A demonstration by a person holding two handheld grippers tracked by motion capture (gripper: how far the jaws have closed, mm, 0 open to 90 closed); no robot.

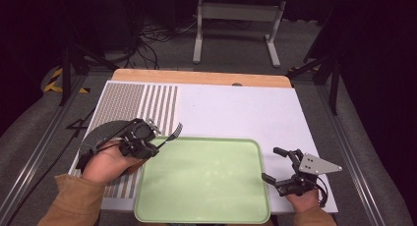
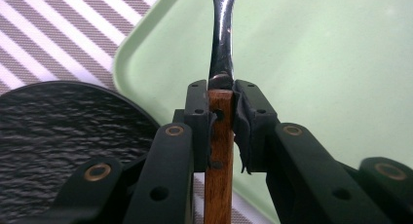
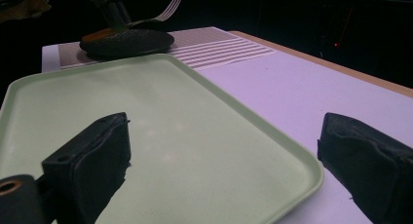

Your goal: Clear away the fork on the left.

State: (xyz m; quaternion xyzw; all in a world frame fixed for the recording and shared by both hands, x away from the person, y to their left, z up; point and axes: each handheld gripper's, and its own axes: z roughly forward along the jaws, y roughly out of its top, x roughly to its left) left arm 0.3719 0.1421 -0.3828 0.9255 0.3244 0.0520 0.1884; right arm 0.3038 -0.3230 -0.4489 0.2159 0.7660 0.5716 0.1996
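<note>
Your left tool point(image 1: 147, 140) is all matte black: two chunky link arms per side, brass-coloured pivot bushings at each joint, small plain holes along the links. Its inner pads point(image 2: 242, 121) carry black rubbery lining, frayed and peeling at the lower edge. A thin black cable trails off behind it past your wrist. Your right tool point(image 1: 276, 164) is the same black linkage build, with a grey three-cornered plate on top, dotted with small dark holes; its pads point(image 3: 104, 156) look blocky, soft-faced, slightly scuffed. Cable loops behind that one too. Your sleeves are tan-brown, cuffs ending just behind each tool.
</note>
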